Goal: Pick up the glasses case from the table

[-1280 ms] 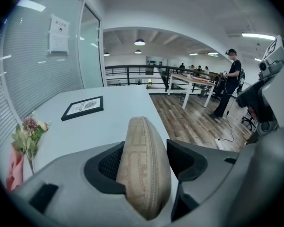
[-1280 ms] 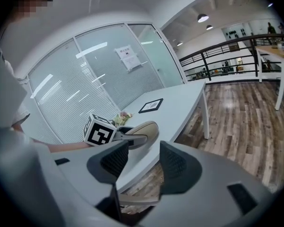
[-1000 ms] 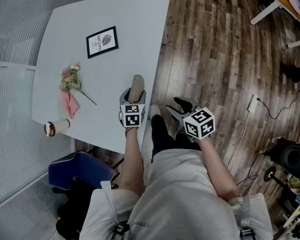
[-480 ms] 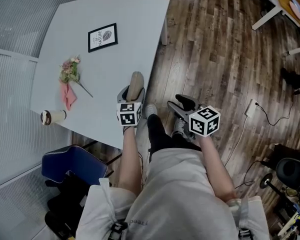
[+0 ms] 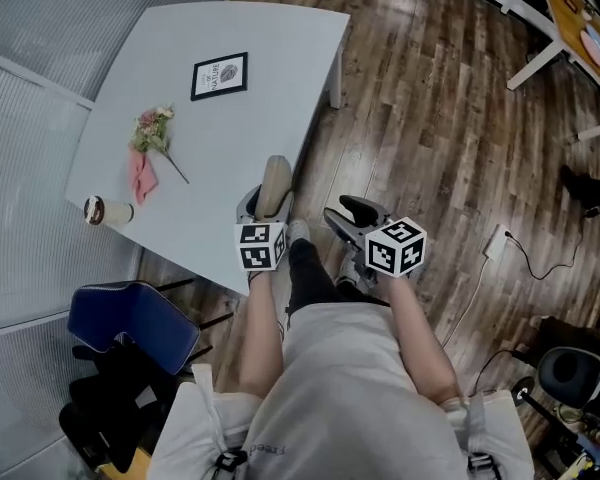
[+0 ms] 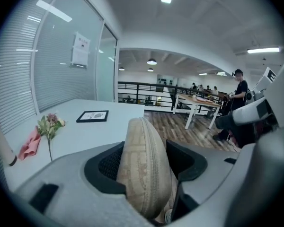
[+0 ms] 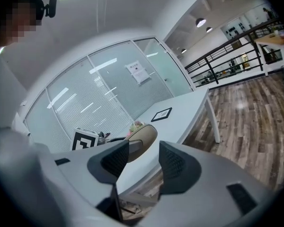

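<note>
One grip in play: my left claw (image 5: 268,197) is clamped on the beige fabric zip-round glasses case (image 6: 144,169). The case sits edge-on between the pads, zip seam facing the camera. It looks clear of the pale grey tabletop (image 5: 230,138), hanging about over the near edge.

Risks as I read them:
- Pads hold only the near end, and most of the case sticks out past the tips. A quick swing or wrist roll could lever it round in the grip.
- The shell is rounded and cloth-covered, so it could squirt out forward if the squeeze eases.
- Any drop from here lands on the tabletop lip or the dark wood-plank floor (image 5: 430,148), not safely back on the surface.
- My right claw (image 7: 143,161) is just beside the left and could clip the case if I bring the hands together.

Pose: the left forearm reaches straight out from my body. The claw is tipped somewhat downward, with the case pointing away from me towards the small black-framed print (image 5: 219,76). The right forearm runs alongside over the floor by my leg. Its jaws are apart with nothing between them.
</note>
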Motion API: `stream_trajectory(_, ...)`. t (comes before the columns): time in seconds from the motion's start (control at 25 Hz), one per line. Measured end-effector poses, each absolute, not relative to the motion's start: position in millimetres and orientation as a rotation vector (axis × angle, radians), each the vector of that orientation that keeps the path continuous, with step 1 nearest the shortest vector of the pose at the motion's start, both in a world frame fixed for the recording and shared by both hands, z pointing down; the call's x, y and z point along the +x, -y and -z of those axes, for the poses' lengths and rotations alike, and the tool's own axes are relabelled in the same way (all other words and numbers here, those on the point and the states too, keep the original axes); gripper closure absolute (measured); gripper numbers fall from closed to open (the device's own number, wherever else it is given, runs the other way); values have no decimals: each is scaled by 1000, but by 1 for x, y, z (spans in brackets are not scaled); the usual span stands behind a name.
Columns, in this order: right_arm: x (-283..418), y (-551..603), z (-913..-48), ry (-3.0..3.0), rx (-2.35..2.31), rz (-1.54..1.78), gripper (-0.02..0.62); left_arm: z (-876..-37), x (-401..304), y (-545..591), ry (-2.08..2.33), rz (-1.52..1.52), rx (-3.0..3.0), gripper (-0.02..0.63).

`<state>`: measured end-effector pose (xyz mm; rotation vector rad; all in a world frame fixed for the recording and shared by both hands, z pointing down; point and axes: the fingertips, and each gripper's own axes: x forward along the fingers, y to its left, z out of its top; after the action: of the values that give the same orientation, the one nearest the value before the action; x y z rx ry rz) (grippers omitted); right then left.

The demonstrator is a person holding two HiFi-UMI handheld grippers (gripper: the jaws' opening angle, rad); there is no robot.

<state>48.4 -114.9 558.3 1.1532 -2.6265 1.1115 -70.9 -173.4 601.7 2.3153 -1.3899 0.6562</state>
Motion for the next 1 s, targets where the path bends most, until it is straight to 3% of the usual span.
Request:
stream_trajectory(0.52,42,82,-566,2664,1074,-1074,402,-549,-71,123,1454,-498,2362,339)
stream_trajectory(1.0,29,78,-572,2655,994,-1033,403,-550,-86,102,1494,-451,2314,339)
